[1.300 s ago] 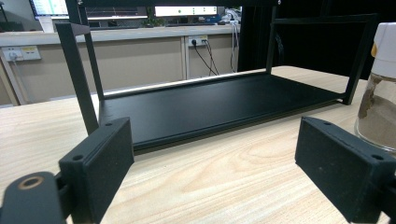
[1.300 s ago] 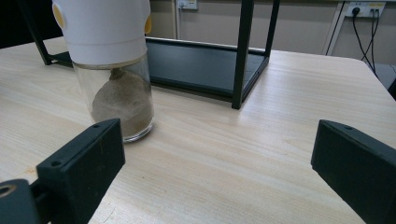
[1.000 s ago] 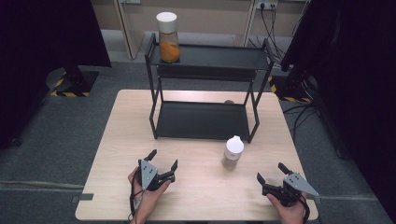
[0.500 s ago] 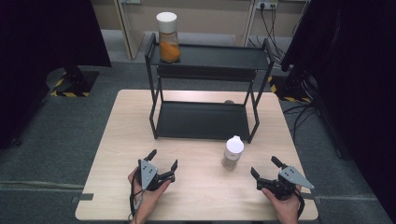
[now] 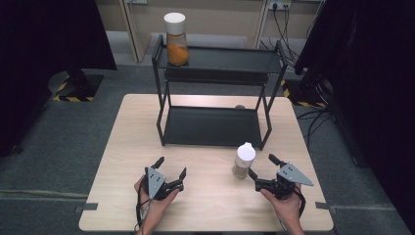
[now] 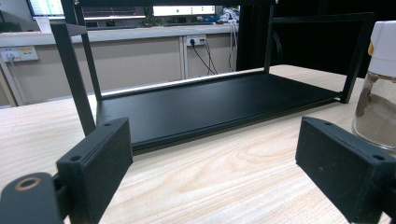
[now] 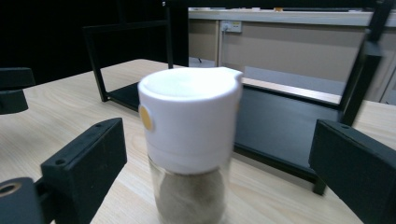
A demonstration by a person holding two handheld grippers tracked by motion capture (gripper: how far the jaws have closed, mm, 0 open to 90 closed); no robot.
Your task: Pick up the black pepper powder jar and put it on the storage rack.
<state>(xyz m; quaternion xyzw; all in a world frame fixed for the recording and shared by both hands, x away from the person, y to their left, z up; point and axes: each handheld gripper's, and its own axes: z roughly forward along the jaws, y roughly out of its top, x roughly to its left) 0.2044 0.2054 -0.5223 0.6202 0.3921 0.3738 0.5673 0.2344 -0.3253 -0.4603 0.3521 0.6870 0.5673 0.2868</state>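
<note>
So the biggest thing here is the light wood table, and sitting on its far half is a black two-tier rack, which I'll use as the anchor for everything else. On the rack's top shelf, at its left end, stands a tall jar with orange stuff and a white lid, looks parked there out of the way. The lower shelf looks bare.

The thing actually being worked on is the small spice jar, white flip cap, brownish powder inside. It's standing upright on the table just in front of the rack's front right leg, not on any shelf yet. My guess is it's headed for the rack, which is why it's been left right at the rack's front edge.

The right gripper is just in front and to the right of that jar, lined up on it. In the right gripper view the jar sits between the two black jaws with clear gaps either side, so it's open and not gripping. The jaws have just been closing a little, jar between them but untouched.

The left gripper hangs in front of the rack's left half, jaws spread wide on nothing, probably just waiting its turn.
</note>
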